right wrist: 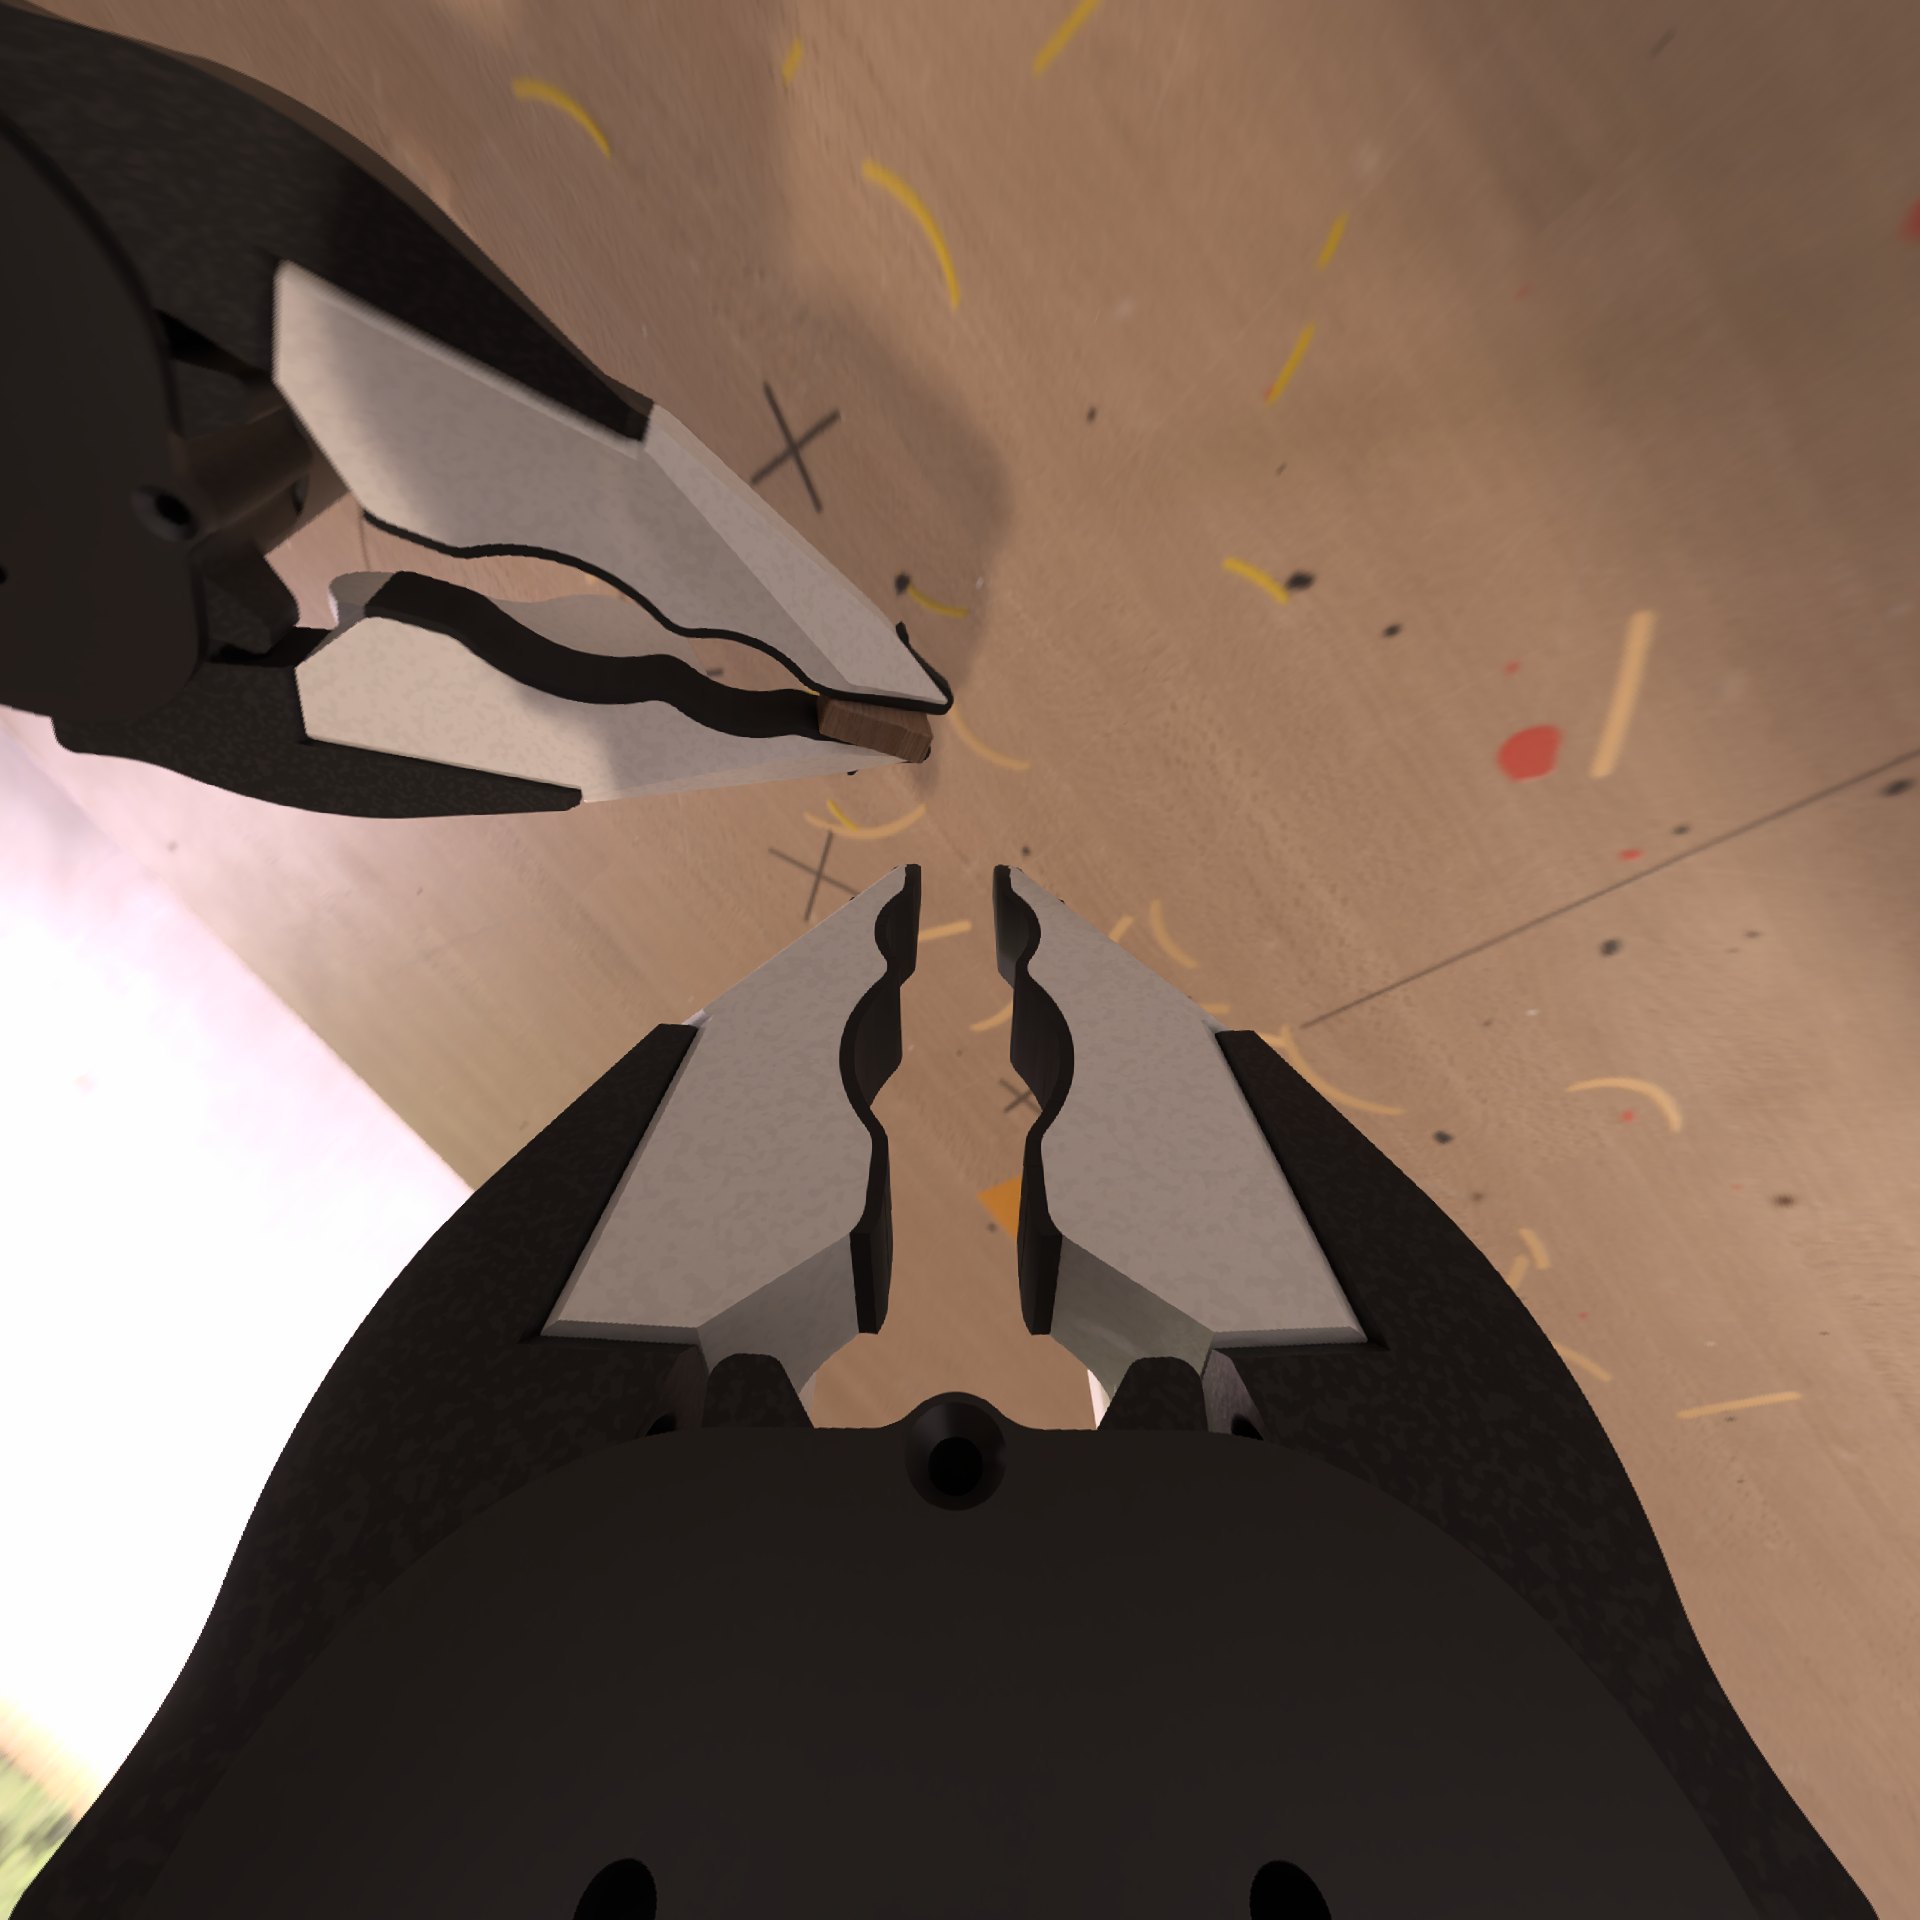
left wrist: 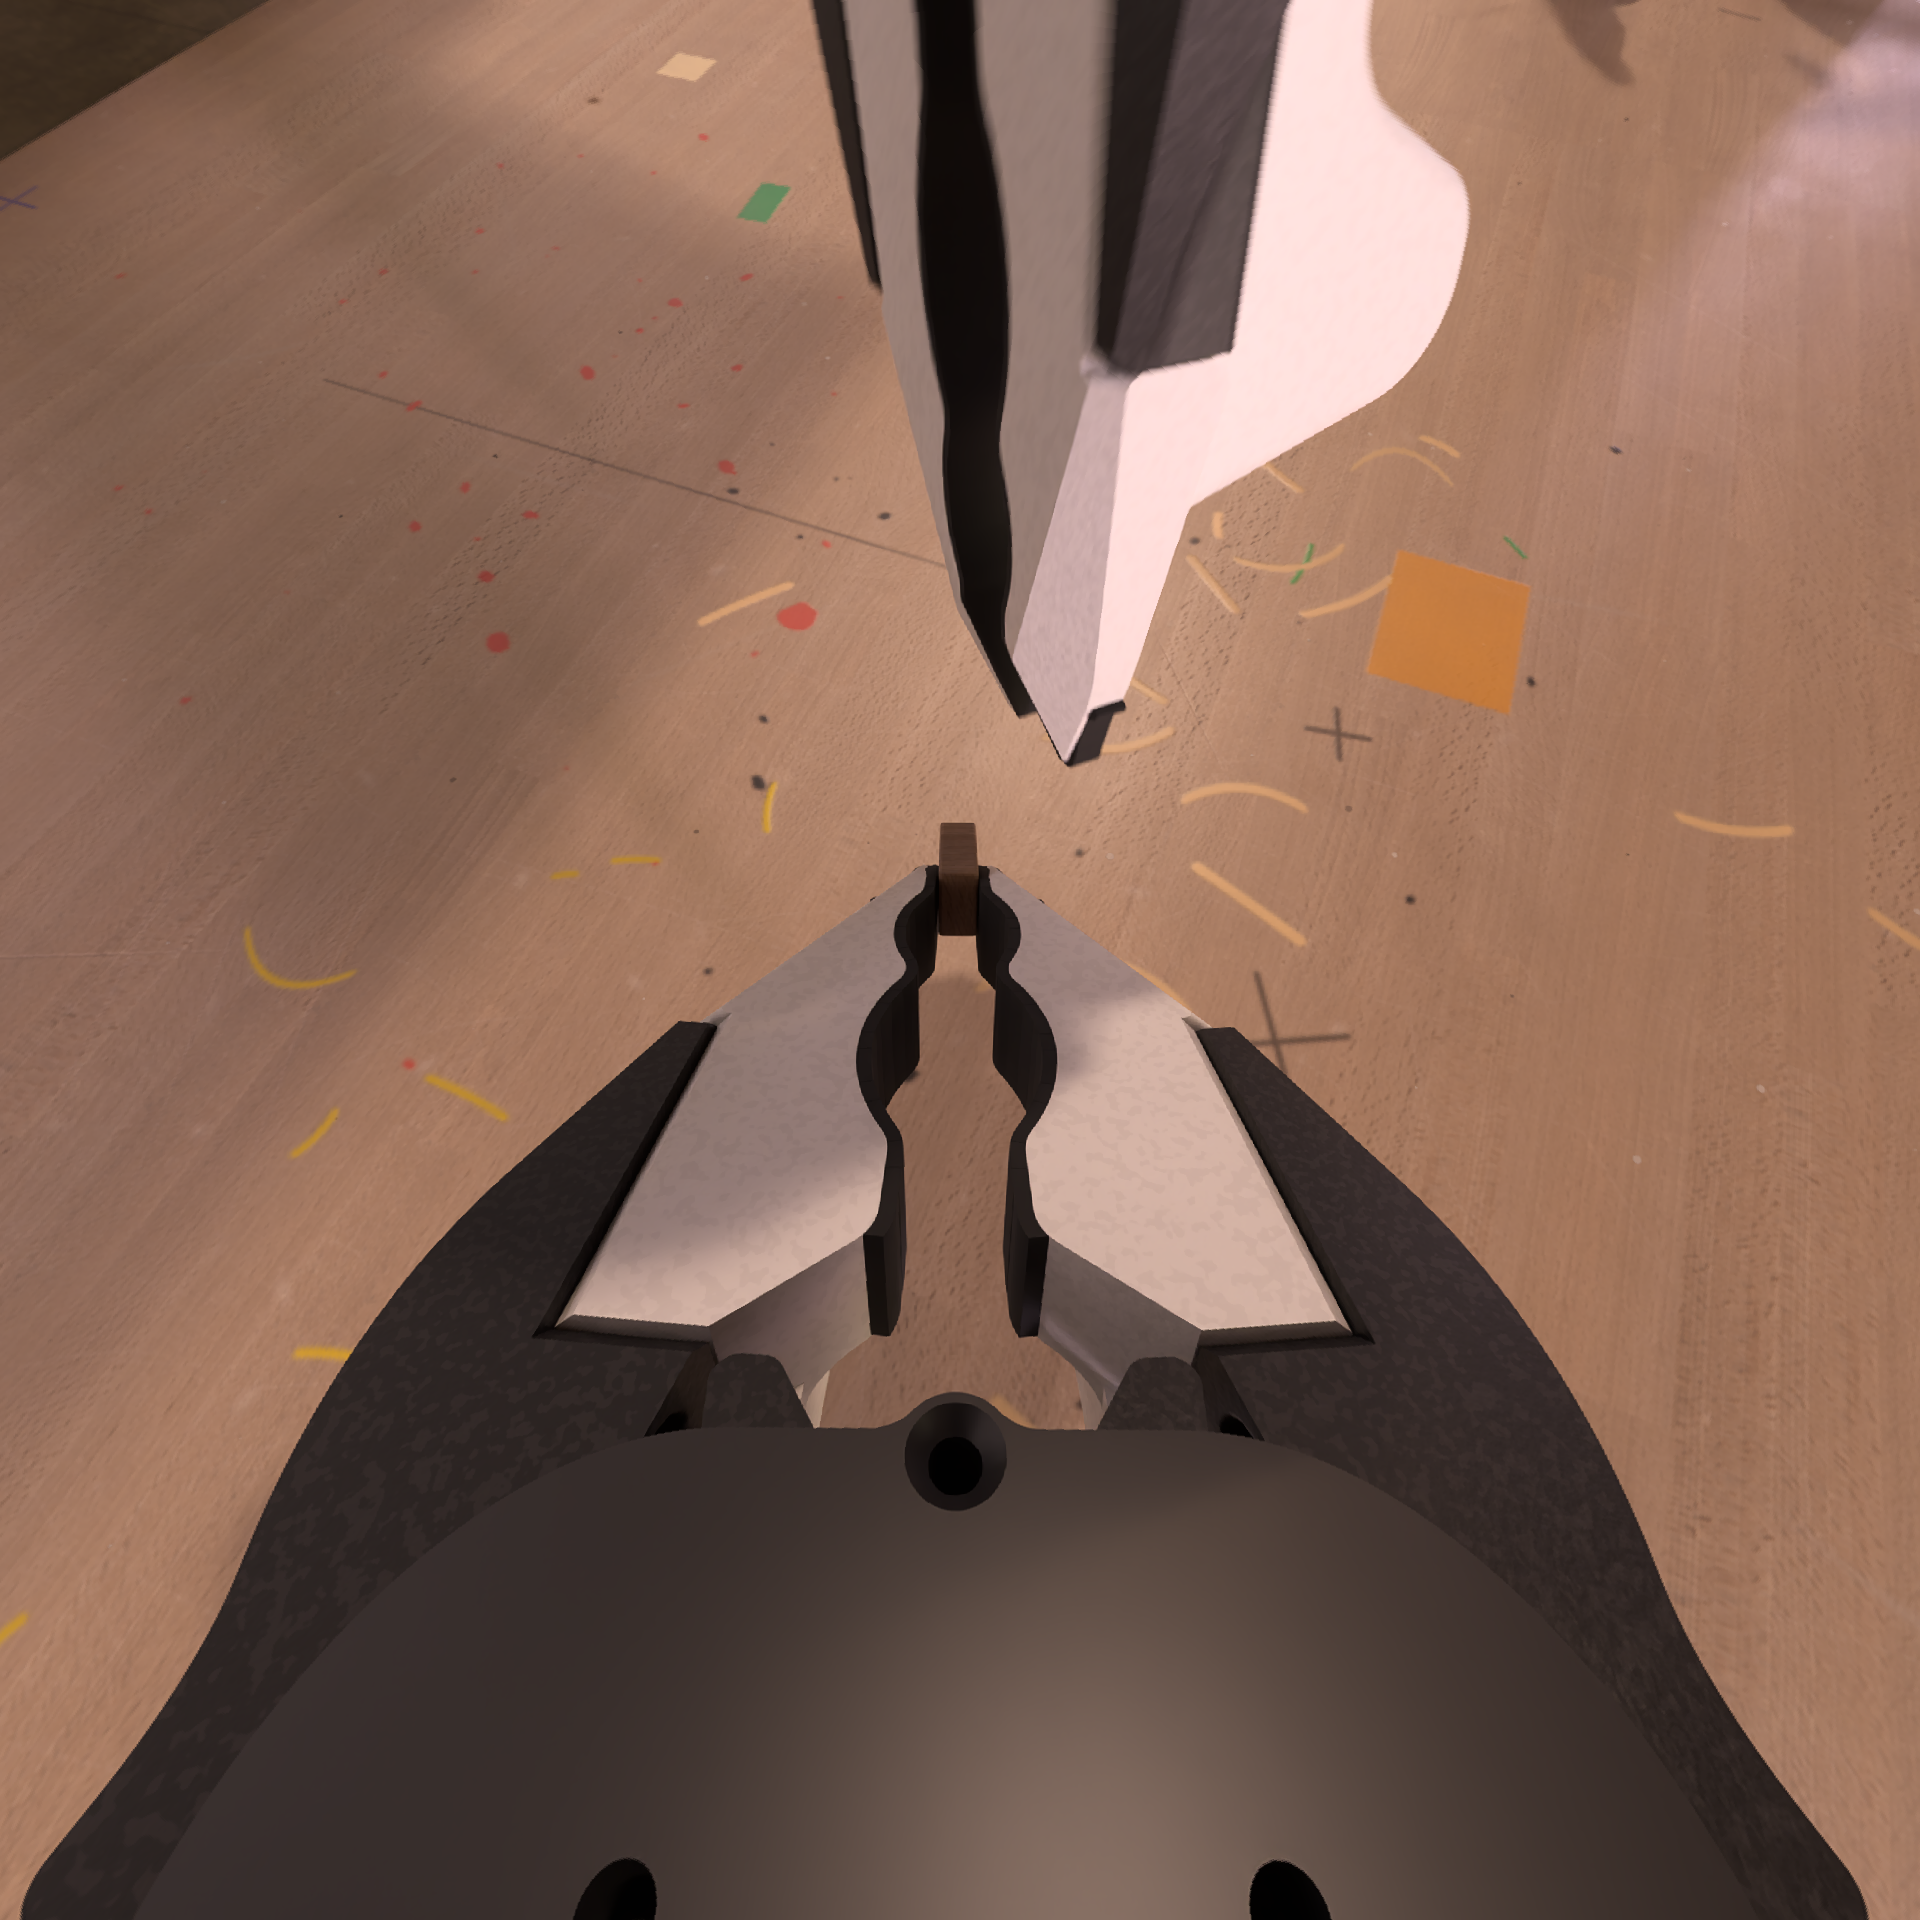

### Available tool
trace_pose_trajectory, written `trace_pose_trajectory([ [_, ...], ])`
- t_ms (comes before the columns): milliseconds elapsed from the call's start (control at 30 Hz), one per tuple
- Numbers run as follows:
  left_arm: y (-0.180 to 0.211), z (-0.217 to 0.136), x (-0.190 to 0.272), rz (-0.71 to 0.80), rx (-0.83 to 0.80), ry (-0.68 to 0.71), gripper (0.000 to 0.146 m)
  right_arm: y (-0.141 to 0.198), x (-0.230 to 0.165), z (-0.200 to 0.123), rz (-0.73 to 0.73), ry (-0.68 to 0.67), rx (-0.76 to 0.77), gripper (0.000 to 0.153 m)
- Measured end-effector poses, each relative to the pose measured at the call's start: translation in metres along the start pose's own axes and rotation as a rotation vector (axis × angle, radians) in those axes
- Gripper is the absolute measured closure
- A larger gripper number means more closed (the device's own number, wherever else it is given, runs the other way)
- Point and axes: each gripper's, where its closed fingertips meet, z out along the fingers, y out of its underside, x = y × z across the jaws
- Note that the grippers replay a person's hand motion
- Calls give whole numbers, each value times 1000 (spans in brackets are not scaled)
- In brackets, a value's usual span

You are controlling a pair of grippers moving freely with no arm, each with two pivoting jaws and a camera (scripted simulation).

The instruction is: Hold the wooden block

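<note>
The wooden block [left wrist: 957, 852] is small and dark brown. My left gripper [left wrist: 957, 883] is shut on it, with the block pinched at the very fingertips and held just above the table. In the right wrist view the block [right wrist: 875, 734] shows between the left gripper's tips [right wrist: 914, 717] at upper left. My right gripper [right wrist: 956, 878] has its jaws a narrow gap apart with nothing between them, and sits just short of the block. In the left wrist view the right gripper [left wrist: 1049, 717] points down from above, close beyond the block.
The wooden table top [left wrist: 416, 727] carries red specks, yellow curls and pencil crosses. An orange square patch [left wrist: 1447, 631] lies to the right and a green patch [left wrist: 764, 202] farther back. The table's edge [right wrist: 343, 1101] runs along the left in the right wrist view.
</note>
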Motion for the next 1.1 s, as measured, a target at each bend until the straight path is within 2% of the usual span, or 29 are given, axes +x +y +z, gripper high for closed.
trace_pose_trajectory([
  [200,0,0,-2,-6,0,-6,140,-7,2,-19,-90,116,302,138],
  [367,0,-1,-2,-13,-2,-5,140,-5,-12,-17,-130,149,420,133],
  [600,0,-1,0,-10,-3,2,140,-9,-28,-5,-203,247,489,128],
  [800,1,-1,-1,-5,-8,-5,140,-8,-29,6,-168,134,438,131],
  [900,0,-2,-2,-14,-5,-5,140,-8,-26,7,-176,163,441,132],
  [1100,1,-2,-1,-11,-8,-2,140,-7,-17,4,-164,238,444,146],
])
